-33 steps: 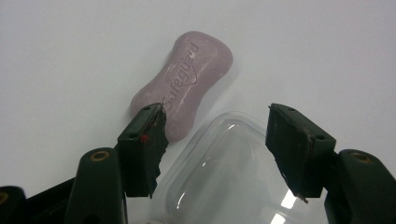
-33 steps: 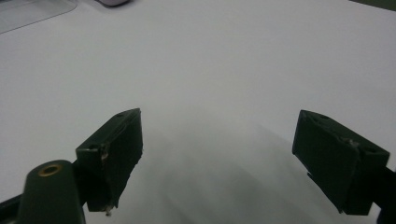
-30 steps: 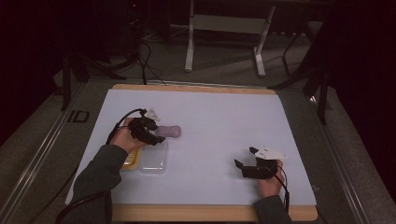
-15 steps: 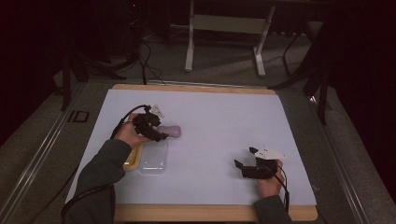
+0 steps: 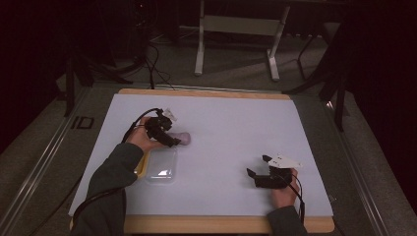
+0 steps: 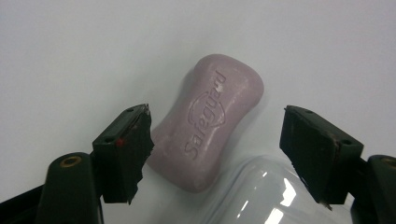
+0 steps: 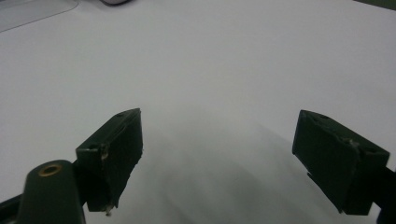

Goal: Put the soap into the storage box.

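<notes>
A pink bar of soap [image 6: 210, 121] stamped "Safeguard" lies flat on the white table [image 5: 231, 128]. My left gripper [image 6: 217, 116] straddles it, open. Its jaws have just been opening, and the soap lies loose between them. The left pad [image 6: 133, 149] sits close to the bar's edge; the right pad [image 6: 313, 149] stands well off it. In the high view the left gripper [image 5: 169, 140] is at the left, and the soap [image 5: 183, 138] pokes out just to its right. My right gripper [image 5: 256, 175] rests near the front right, and its jaws [image 7: 219, 121] stand open over bare table.
A clear plastic box [image 5: 161, 165] lies just in front of the soap, its rounded corner [image 6: 261, 196] showing under the left gripper. A yellow piece [image 5: 141, 164] sits by its left side. The table's wooden edge [image 5: 226, 223] runs along the front.
The left hand has shifted a little toward the far side of the table. The soap stays in the same spot. The right hand has not moved.
</notes>
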{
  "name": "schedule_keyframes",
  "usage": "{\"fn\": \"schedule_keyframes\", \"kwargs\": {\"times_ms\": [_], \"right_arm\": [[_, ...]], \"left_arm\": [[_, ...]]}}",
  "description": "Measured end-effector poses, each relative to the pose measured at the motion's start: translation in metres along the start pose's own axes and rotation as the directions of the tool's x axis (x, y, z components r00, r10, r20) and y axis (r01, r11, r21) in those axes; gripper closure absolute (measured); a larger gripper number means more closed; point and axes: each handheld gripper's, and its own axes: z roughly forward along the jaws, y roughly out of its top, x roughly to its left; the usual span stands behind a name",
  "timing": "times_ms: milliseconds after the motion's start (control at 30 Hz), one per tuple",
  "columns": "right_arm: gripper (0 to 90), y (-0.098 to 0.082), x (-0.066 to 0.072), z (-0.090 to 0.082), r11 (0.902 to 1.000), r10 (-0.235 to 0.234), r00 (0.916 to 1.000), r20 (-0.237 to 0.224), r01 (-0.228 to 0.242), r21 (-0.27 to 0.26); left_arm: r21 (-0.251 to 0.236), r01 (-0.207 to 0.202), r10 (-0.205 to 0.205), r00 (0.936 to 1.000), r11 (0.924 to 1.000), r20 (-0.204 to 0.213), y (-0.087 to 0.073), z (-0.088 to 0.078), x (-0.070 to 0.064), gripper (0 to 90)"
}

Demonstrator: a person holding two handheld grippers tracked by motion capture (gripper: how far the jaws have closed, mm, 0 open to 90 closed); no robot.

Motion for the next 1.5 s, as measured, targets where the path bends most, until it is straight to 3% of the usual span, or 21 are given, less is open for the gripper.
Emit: {"fn": "schedule_keyframes", "kwargs": {"times_ms": [133, 267, 567, 733, 933, 1300, 1333, 1500], "right_arm": [[15.7, 0.000, 0.000, -0.001, 1.0000, 0.004, 1.0000, -0.002, -0.004, -0.003], [15.7, 0.000, 0.000, -0.001, 1.0000, 0.002, 1.0000, -0.002, -0.002, -0.005], [15.7, 0.000, 0.000, 0.000, 1.0000, 0.000, 1.0000, -0.004, -0.001, -0.004], [15.7, 0.000, 0.000, 0.000, 1.0000, 0.000, 1.0000, -0.005, 0.000, -0.003], [15.7, 0.000, 0.000, 0.000, 1.0000, -0.001, 1.0000, -0.006, 0.001, -0.004], [15.8, 0.000, 0.000, 0.000, 1.0000, -0.001, 1.0000, -0.007, 0.001, -0.001], [15.8, 0.000, 0.000, 0.000, 1.0000, -0.001, 1.0000, -0.008, 0.001, -0.001], [15.8, 0.000, 0.000, 0.000, 1.0000, -0.002, 1.0000, -0.008, 0.002, 0.003]], "left_arm": [[0.007, 0.007, -0.007, 0.9999, 0.9999, 0.010, 0.001, 0.007, 0.004, 24.0], [0.044, -0.003, 0.003, 1.0000, 0.9990, -0.003, 0.002, 0.017, 0.005, 21.5], [0.049, 0.012, -0.012, 0.9999, 0.9987, 0.010, 0.002, 0.026, 0.007, 19.5], [0.068, -0.019, 0.018, 0.9998, 0.9975, 0.012, 0.005, 0.032, 0.003, 20.9], [0.079, -0.023, 0.023, 0.9997, 0.9966, 0.004, 0.008, 0.038, 0.001, 22.4], [0.111, -0.014, 0.014, 0.9999, 0.9937, 0.001, 0.014, 0.041, 0.002, 35.7], [0.133, -0.007, 0.009, 0.9999, 0.9911, -0.012, 0.015, 0.043, 0.003, 38.8], [0.153, 0.014, -0.012, 0.9998, 0.9882, -0.013, 0.015, 0.042, 0.007, 43.3]]}}
